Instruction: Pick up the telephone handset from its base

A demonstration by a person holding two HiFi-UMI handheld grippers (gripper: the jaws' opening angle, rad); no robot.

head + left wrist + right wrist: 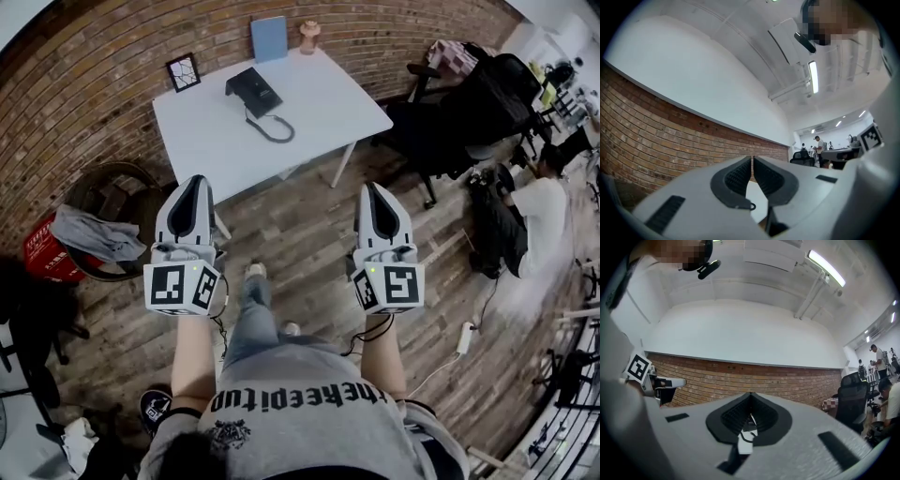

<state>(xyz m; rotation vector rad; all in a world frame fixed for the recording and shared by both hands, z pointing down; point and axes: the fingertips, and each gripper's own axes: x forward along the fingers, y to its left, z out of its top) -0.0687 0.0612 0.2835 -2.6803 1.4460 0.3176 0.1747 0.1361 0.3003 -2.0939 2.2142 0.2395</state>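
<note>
Brick wall curves round the back of the room, with wooden floor planks below it. At far left a grey cloth [98,234] lies over a round dark seat, beside something red [45,251]. The left gripper [195,184] is held out level over the floor, well short of the white worktop [319,117]. In the left gripper view its jaws are together, tips touching, with nothing between them. A small framed picture [183,72] leans against the wall at the worktop's left rear corner. Right of it the black telephone [253,91] sits toward the back of the worktop, its handset and base too small to tell apart. Its coiled cord [272,127] loops on the surface in front. A blue board [269,37] and a small pinkish figure [309,36] stand by the wall. The right gripper [373,189] is held level beside the left one, its jaws also closed on nothing. Black office chairs [478,108] stand to the right, and a person in a white shirt [539,211] sits low near them.
</note>
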